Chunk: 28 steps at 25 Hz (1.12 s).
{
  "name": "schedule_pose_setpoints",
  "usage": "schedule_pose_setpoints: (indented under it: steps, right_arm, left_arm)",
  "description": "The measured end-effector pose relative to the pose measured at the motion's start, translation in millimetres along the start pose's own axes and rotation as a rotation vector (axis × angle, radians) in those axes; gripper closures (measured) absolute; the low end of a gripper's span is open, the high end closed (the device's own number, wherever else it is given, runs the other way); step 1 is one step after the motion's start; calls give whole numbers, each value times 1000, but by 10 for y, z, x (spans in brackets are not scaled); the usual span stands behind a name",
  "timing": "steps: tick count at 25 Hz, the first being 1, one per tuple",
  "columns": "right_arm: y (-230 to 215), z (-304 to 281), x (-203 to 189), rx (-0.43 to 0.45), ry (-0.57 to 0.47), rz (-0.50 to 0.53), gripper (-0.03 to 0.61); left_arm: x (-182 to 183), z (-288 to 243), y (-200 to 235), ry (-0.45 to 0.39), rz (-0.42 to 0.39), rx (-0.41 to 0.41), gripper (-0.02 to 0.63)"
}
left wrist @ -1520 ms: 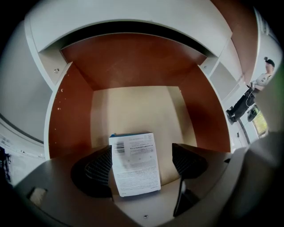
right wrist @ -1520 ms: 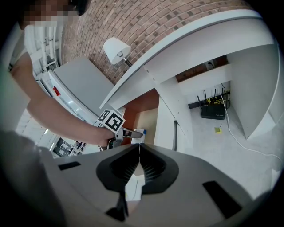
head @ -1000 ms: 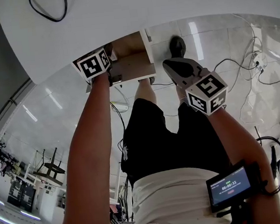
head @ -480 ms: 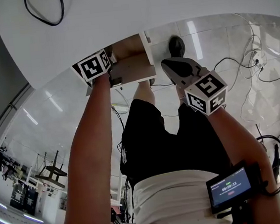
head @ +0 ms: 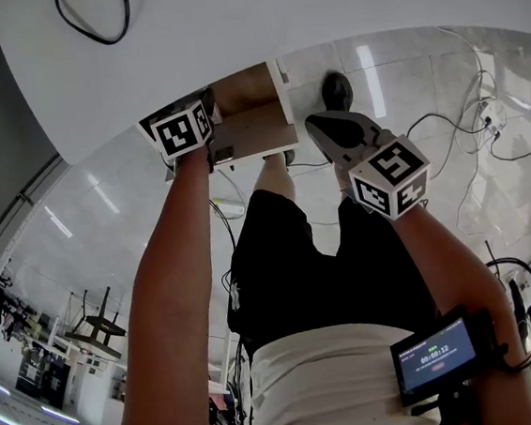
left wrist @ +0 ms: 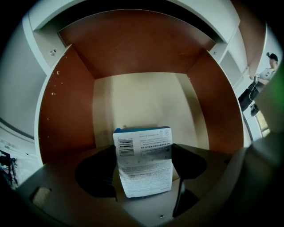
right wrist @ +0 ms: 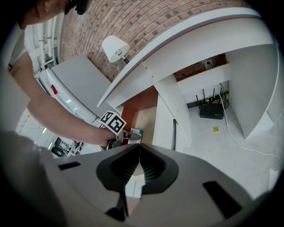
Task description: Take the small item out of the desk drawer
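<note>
Well, my left arm [head: 163, 312] stretches straight forward, putting the left gripper [head: 220, 152] at the open drawer [head: 261, 127] under the white counter [head: 319, 8]. Its jaws clamp the small box [left wrist: 143, 159] by both sides, upright, with the drawer's brown walls around it. Further right, my right gripper [head: 316, 124] hangs beside the drawer over the tiled floor [head: 421, 77], jaws pressed together on nothing.

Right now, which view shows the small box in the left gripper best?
The left gripper view: the small box stands at its centre between the left gripper's jaws, barcode and print facing the camera. The right gripper view shows only a tiny blue-white piece. The head view does not show it.
</note>
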State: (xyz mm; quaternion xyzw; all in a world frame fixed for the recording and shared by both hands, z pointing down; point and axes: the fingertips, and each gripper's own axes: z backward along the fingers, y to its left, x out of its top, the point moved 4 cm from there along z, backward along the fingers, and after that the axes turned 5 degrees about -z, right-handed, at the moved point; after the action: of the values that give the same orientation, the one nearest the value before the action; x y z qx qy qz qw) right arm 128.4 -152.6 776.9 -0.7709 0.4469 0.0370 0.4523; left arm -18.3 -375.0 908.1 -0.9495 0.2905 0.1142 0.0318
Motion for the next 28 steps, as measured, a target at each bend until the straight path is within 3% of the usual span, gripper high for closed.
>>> schedule_pose_setpoints:
  steps: [19, 28]
  right_arm:
    - [179, 158, -28, 13, -23, 50, 572]
    - [286, 31, -140, 11, -34, 86, 572]
  left_arm:
    - [130, 591, -218, -143, -22, -41, 222]
    - [41, 837, -35, -251, 36, -32, 222]
